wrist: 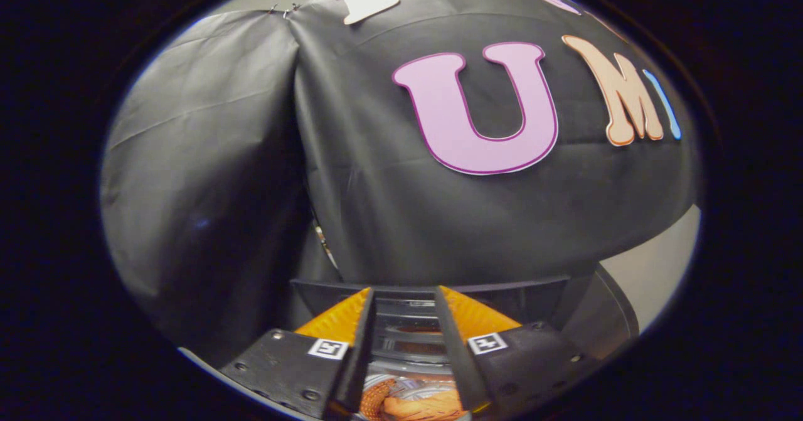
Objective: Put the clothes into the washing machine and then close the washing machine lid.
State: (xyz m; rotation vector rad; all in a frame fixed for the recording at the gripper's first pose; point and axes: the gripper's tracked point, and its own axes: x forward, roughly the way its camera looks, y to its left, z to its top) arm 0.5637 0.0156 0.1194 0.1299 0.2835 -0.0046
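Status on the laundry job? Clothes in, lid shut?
Looks partly done: orange clothes lie in the washing machine drum below the tool. In hand: nothing; its fingers stand apart, empty, above the opening. Left: closing the lid, apparently still raised.

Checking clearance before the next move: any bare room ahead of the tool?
Little. The tool is open, its fingers flanking the washing machine opening. Orange clothes crowd the gap below. Free air lies only between the machine's rear panel and the black cloth wall.
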